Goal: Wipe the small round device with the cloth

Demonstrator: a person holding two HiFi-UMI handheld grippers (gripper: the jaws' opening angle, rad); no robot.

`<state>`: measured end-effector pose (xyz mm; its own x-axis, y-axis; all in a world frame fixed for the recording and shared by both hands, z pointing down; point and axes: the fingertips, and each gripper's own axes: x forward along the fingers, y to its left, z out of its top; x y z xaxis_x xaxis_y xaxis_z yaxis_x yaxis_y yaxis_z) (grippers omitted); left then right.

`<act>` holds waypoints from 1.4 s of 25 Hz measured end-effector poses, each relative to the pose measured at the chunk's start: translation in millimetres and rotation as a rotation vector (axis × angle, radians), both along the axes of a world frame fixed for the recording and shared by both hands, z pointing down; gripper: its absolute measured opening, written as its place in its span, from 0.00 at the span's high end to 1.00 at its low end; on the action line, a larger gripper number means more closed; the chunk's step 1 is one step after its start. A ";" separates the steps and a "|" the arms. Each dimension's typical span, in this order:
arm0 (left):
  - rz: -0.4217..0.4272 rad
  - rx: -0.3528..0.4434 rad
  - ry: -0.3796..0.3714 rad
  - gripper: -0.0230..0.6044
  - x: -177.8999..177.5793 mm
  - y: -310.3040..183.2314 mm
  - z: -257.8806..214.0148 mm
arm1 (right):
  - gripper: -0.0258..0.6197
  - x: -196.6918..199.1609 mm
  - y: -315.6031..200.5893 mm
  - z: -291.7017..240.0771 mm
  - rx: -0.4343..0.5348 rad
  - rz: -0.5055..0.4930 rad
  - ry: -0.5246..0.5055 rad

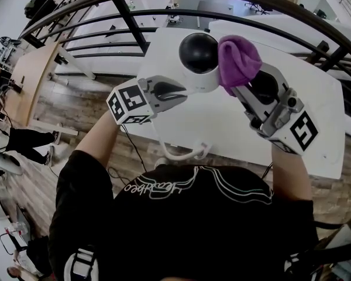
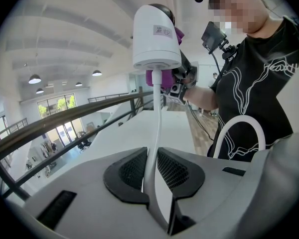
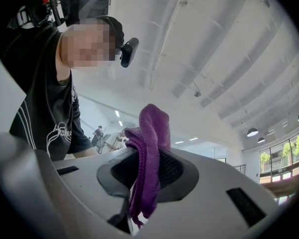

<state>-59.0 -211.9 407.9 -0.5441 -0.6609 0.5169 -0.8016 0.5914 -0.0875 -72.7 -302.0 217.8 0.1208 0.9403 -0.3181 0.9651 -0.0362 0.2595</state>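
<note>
The device (image 1: 200,63), a white body with a black dome, is up in the air over the near edge of the white worktop (image 1: 228,124), in front of the person's chest, with the dome turned up toward the head view. In the left gripper view the device (image 2: 157,36) stands above the jaws with its flat white base facing them and a small label on its side. A white cable (image 2: 155,133) runs straight down from that base into the left hand-held gripper (image 2: 154,173), whose jaws are drawn in narrow and clamped on the cable, so the device hangs from this grip alone. Below the grip, the cable (image 1: 184,152) curves in a loose loop against the black shirt. The purple cloth (image 1: 238,60) is bunched against the device's right side, touching the dome and the white body beside it; in the left gripper view a bit of the cloth (image 2: 179,34) shows behind the device. The right hand-held gripper (image 1: 244,86) has its jaws pinched on the cloth (image 3: 149,153), which stands up in a fold above the right hand-held gripper (image 3: 148,178) and hangs down in a tail below. The left hand-held gripper (image 1: 174,91) reaches in from the device's left. A dark railing (image 1: 164,10) curves beyond the worktop.
</note>
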 end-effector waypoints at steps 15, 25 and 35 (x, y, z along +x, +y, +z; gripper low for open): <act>0.009 0.019 -0.006 0.87 0.3 4.4 -0.5 | 0.86 27.9 3.9 29.1 0.117 0.019 -0.117; 0.036 0.048 -0.007 0.87 3.6 6.3 1.2 | 0.86 38.4 6.8 63.2 0.230 0.045 -0.093; 0.125 0.070 0.023 0.87 3.7 7.8 -0.8 | 0.86 59.6 19.5 113.1 0.392 0.137 -0.006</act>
<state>-55.3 -204.1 407.1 -0.4444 -0.7575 0.4783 -0.8705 0.4913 -0.0307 -13.0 -282.5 330.9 -0.0135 0.9976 0.0673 0.9664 -0.0042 0.2570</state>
